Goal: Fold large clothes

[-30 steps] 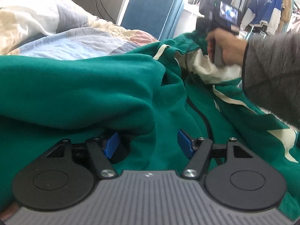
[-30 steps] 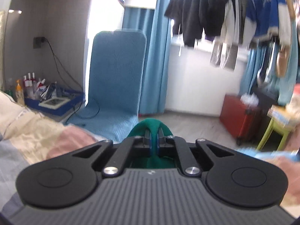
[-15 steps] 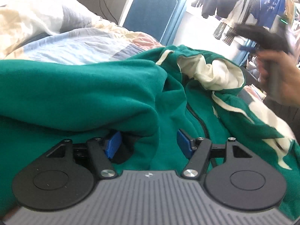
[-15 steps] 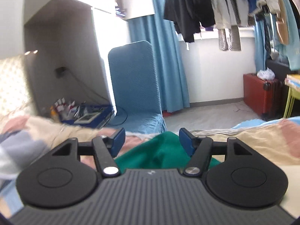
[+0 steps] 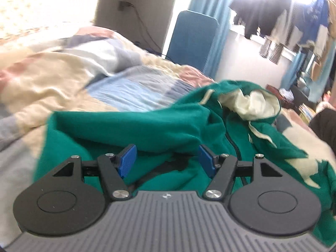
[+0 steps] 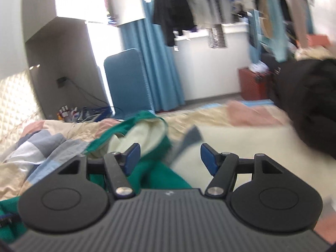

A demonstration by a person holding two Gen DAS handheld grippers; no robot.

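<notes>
Left wrist view: one green hoodie [image 5: 151,126] lies rumpled on the patchwork quilt [image 5: 88,77], cream-lined hood [image 5: 254,105] exposed; folding appears only begun. The left gripper [image 5: 166,160] hangs above it, jaws spread, pinching nothing.

Right wrist view: the right gripper [image 6: 168,157] has spread jaws, empty. One hoodie, two grippers.

- hoodie [image 5: 147,126] on bed [image 5: 63,88], under and ahead of left tongs [image 5: 166,160]
- hood [image 6: 145,134] left-front of right tongs [image 6: 169,157]
- chair [image 6: 126,79] behind bed
</notes>
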